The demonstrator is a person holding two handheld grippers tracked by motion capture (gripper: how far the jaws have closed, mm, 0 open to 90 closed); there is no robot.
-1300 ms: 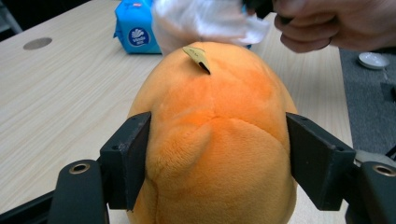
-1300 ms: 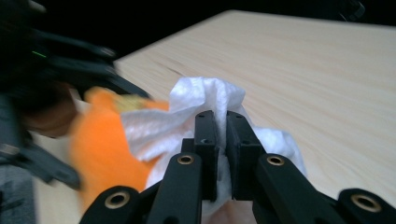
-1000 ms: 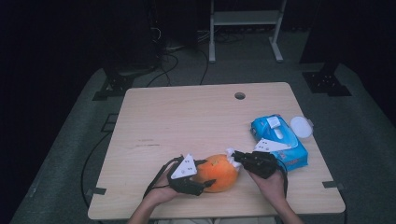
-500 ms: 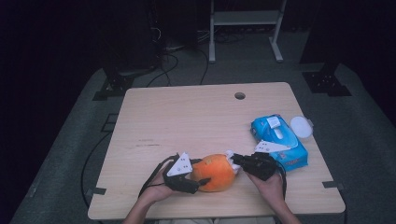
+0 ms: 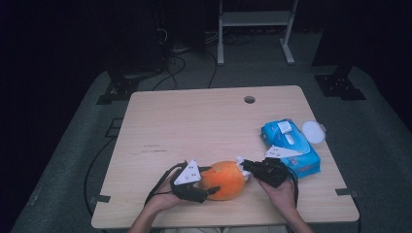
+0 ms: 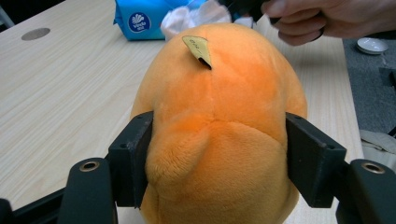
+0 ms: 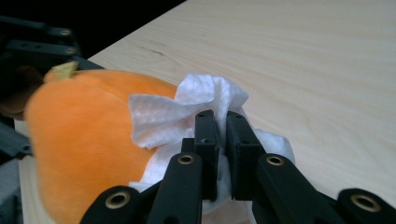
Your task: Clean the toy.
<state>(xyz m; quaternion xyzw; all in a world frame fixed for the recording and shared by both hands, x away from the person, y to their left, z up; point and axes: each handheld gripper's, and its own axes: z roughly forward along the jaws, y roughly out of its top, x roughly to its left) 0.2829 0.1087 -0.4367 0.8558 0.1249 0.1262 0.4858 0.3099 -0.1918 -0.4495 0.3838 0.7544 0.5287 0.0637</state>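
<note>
An orange plush toy [image 5: 224, 180] lies near the table's front edge, with a small yellow tag [image 6: 198, 48] on top. My left gripper [image 5: 210, 189] is shut on it from the left; in the left gripper view both jaws press into the plush [image 6: 219, 135]. My right gripper [image 5: 244, 167] is shut on a crumpled white wipe [image 7: 196, 109] and holds it against the toy's right side [image 7: 84, 135]. The wipe [image 5: 241, 168] shows as a small white patch between the toy and the right hand.
A blue pack of wet wipes [image 5: 290, 145] lies just right of the right hand, with a white round lid [image 5: 313, 131] beside it. The wooden table [image 5: 204, 121] has a cable hole [image 5: 249, 99] at the back. Cables trail off the front left.
The right gripper with the wipe has shifted slightly along the toy's right side. The left gripper and toy have stayed put.
</note>
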